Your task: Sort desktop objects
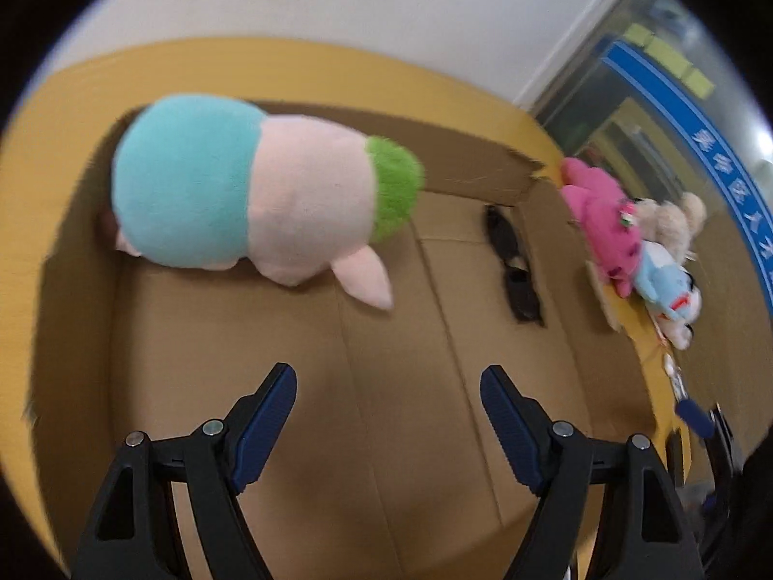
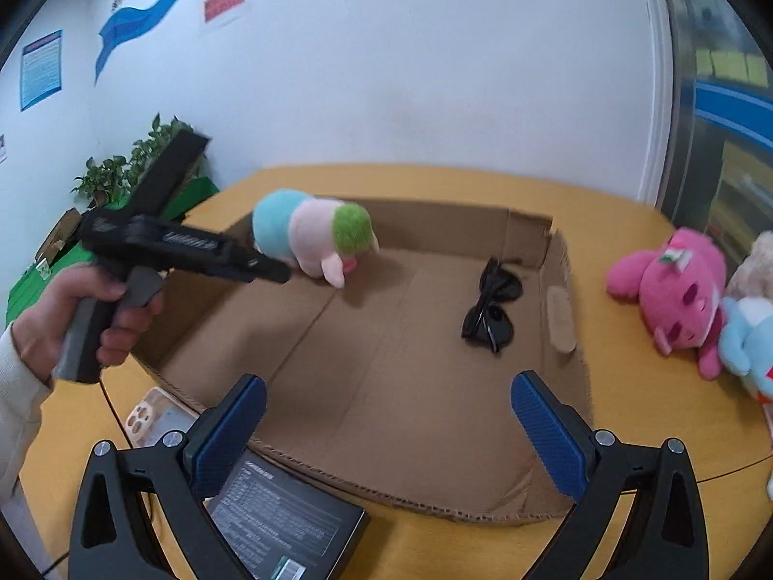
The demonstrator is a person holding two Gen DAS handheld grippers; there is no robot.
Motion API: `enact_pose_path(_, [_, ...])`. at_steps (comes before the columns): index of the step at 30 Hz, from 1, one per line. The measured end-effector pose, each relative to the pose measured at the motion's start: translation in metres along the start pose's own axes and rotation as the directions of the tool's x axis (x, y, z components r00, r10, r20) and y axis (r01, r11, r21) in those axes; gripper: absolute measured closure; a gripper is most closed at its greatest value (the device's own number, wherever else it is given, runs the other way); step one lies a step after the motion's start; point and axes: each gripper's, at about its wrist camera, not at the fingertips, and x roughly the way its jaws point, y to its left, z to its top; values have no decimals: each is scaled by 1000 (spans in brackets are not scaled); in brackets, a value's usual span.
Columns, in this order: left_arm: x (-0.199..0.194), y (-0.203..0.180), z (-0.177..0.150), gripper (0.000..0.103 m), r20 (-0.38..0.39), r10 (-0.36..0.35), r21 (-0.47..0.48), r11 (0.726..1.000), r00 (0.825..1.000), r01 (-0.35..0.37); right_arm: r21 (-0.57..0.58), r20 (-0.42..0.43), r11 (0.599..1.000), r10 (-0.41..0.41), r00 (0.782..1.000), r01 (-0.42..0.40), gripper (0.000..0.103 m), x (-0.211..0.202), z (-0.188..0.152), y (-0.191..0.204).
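Note:
A teal, pink and green plush toy [image 1: 251, 193] lies in the far left corner of a shallow cardboard box [image 1: 386, 435]. It also shows in the right wrist view [image 2: 314, 232], inside the box [image 2: 386, 386]. Black sunglasses [image 1: 512, 266] [image 2: 490, 309] lie in the box at the right. My left gripper [image 1: 386, 420] is open and empty above the box floor, short of the plush; it appears hand-held in the right wrist view [image 2: 203, 251]. My right gripper [image 2: 386, 430] is open and empty over the box's near edge.
A pink plush [image 2: 676, 290], a blue plush [image 2: 744, 338] and a beige plush [image 1: 671, 222] lie on the yellow table [image 2: 652, 435] right of the box. A black box [image 2: 285, 522] and a phone case [image 2: 154, 420] lie by the near left edge. Plants [image 2: 135, 164] stand behind.

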Motion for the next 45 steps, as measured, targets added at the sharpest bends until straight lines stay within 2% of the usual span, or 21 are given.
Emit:
enact_pose_path(3, [27,17,23,25,-25,13,-57,998,1000,-15,-22,-87,999,-42,995,41,0,30,-4,-1])
enact_pose_path(7, [44,38,43,25,-23,17,-143,990,1000,-20,-35,-149,998,-51,988,46,0,50,-16,-2])
enact_pose_path(9, [49,46,49,25,-17,7,-177,984,1000,-10,-30,-169,998,-51,984,46,0,55,-23,-5])
enact_pose_path(13, [55,55,54,25,-2,-8,-223,975,1000,7,63,-179,998,9,984,2,0,57,-30,-21])
enact_pose_path(16, [54,63,57,25,48,-18,-284,958,999,31,60,-173,998,1,985,9,0,58,-32,-21])
enact_pose_path(19, [54,63,56,25,49,2,-281,960,999,12,60,-176,998,1,984,9,0,58,-32,-20])
enact_pose_path(21, [50,56,53,25,35,34,-247,969,999,-24,60,-176,998,1,984,9,0,58,-32,-20])
enact_pose_path(24, [25,41,47,25,59,41,-185,982,997,-29,52,-171,999,-3,985,12,0,53,-31,-18])
enact_pose_path(27, [-25,15,24,25,115,29,-80,997,993,-20,40,-110,999,27,994,-22,0,29,-29,-14])
enact_pose_path(30, [-81,-10,-23,24,145,37,35,998,989,-42,17,-66,996,84,994,-83,0,-3,-32,-8])
enact_pose_path(32, [-105,-23,-59,24,165,38,108,993,986,-56,6,-62,986,166,984,-166,0,-24,-44,0])
enact_pose_path(34, [-117,-31,-95,24,150,21,157,987,989,-45,-16,-89,977,213,973,-215,0,-34,-58,11])
enact_pose_path(37, [-105,-43,-143,24,73,-51,149,988,996,40,-56,-158,971,221,963,-232,0,-31,-87,28])
enact_pose_path(41, [-63,-60,-167,24,-35,-113,135,984,993,117,7,-219,957,283,934,-289,0,-18,-111,33])
enact_pose_path(45, [-30,-73,-181,24,-96,-162,111,979,982,173,-9,-233,964,255,938,-265,0,-11,-118,35])
